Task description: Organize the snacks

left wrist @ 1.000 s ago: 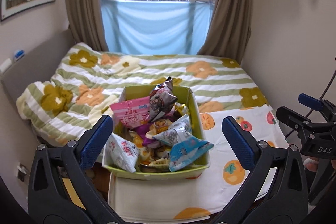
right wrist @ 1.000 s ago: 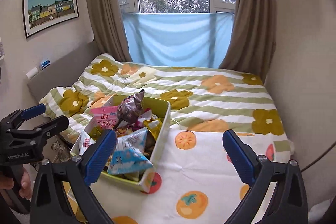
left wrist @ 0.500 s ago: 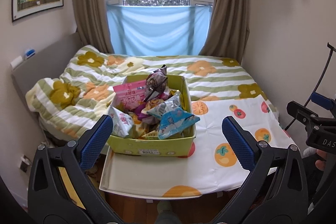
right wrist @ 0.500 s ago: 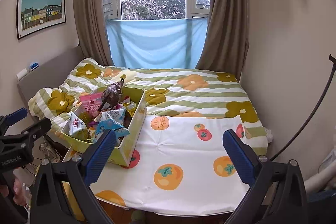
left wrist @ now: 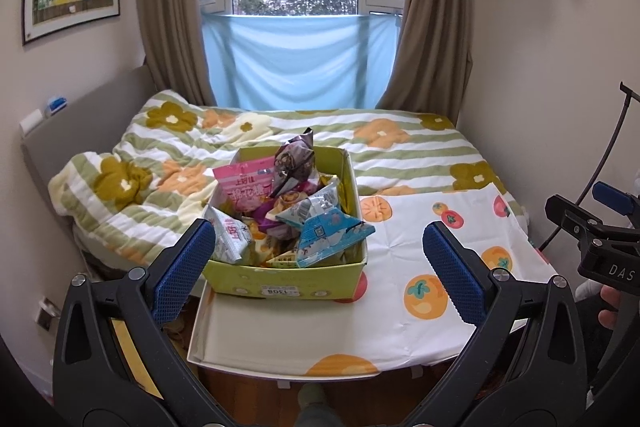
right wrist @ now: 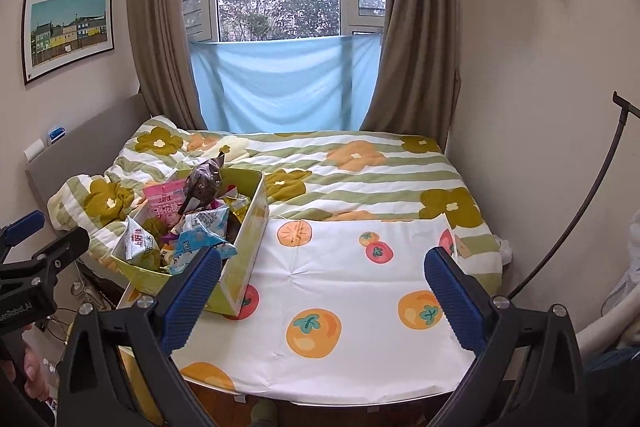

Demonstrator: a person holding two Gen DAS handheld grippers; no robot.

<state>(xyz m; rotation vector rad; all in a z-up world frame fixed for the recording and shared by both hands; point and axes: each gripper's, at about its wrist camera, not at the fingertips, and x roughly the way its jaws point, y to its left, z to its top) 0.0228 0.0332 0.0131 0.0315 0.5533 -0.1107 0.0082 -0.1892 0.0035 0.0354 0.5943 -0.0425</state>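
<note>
Snacks [left wrist: 288, 215] filled the box [left wrist: 280, 283] at ten o'clock on the bench [right wrist: 360, 307]; our left tool [left wrist: 316, 259] and right tool [right wrist: 320, 291] gaped wide, empty, the stage unclear.

surface: bed [left wrist: 400, 151] | on it: persimmon-print cloth [left wrist: 420, 267], green snack box [left wrist: 288, 285] on the cloth

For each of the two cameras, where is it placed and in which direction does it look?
Left wrist: on the left gripper, open, facing the snack box and window; the right gripper and a hand show at right.
Right wrist: on the right gripper, open, facing the fruit-print cloth; the left gripper shows at left.
Shared: box, cloth, bed, window.
</note>
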